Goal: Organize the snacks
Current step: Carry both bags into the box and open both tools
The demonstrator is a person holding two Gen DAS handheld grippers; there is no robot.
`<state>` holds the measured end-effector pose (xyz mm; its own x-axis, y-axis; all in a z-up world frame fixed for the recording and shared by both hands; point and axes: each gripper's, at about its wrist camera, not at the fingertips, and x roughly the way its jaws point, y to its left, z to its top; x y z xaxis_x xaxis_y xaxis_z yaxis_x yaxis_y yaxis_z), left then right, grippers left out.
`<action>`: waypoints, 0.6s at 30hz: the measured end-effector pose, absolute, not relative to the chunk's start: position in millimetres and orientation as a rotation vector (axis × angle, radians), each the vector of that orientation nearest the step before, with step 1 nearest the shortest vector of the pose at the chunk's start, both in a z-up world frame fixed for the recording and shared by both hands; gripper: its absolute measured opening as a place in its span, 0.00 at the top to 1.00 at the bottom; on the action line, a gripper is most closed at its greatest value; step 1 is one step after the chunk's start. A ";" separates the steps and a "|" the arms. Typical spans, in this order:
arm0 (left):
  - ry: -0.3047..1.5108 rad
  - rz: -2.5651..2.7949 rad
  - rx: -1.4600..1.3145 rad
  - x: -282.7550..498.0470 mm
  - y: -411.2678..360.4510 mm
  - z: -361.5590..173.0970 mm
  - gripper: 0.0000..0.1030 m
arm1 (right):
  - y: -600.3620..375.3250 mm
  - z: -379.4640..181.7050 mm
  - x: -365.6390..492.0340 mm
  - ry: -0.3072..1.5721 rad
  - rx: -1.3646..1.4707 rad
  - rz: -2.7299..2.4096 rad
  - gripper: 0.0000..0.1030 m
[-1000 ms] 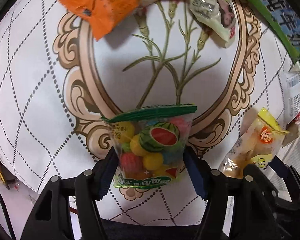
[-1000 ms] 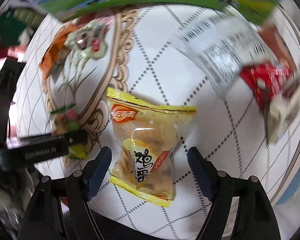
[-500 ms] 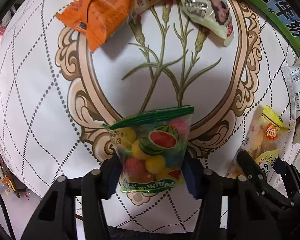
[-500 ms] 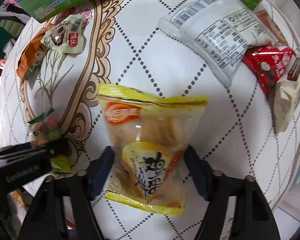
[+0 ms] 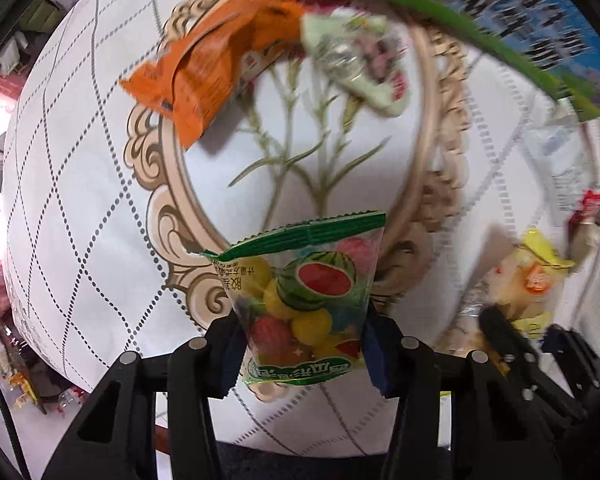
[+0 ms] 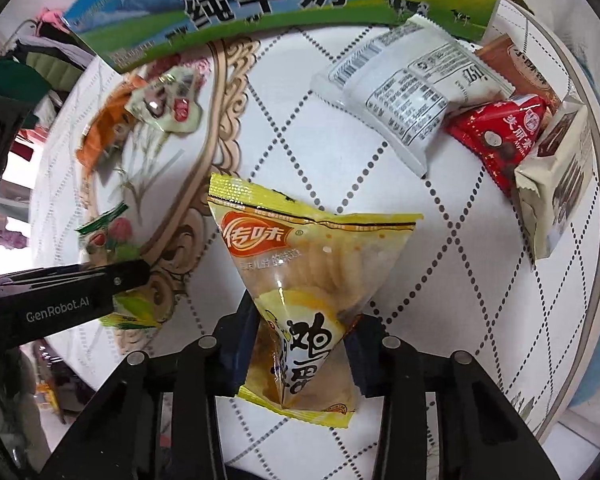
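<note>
While both tools clench, left tool (image 5: 302, 344) pinching fruit candy bag (image 5: 304, 300), right tool (image 6: 300, 356) closing on yellow snack pouch (image 6: 300, 280): lift straight, clear counter (image 6: 260, 128), avoid collision.

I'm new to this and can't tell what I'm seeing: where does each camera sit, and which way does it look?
Left wrist: sits on the left gripper, looking down its fingers at the fruit candy bag they pinch over the tablecloth.
Right wrist: sits on the right gripper, looking down at the yellow snack pouch it pinches.
Shared: both pouches, orange packet, milk carton.
</note>
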<state>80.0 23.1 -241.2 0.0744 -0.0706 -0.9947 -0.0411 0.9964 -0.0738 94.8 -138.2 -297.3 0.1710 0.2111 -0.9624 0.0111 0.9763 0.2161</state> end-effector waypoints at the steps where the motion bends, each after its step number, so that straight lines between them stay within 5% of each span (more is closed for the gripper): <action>1: 1.479 -0.043 -0.091 78.7 18.1 -229.0 0.54 | -144.1 -288.8 95.2 1.390 0.201 0.151 0.59; 12: 1.283 -0.313 -0.180 143.8 -34.2 -69.3 0.54 | -209.8 -136.3 140.2 1.147 0.269 0.226 0.60; 18: 1.269 -0.311 -0.157 232.9 -59.3 -42.5 0.54 | -242.0 -72.2 223.4 1.032 0.206 0.191 0.60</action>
<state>232.9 -59.3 -42.5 0.2626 -0.3149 -0.9121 0.1427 0.9475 -0.2860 223.4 -242.0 -72.2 0.5000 0.2532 -0.8282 -0.0597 0.9641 0.2587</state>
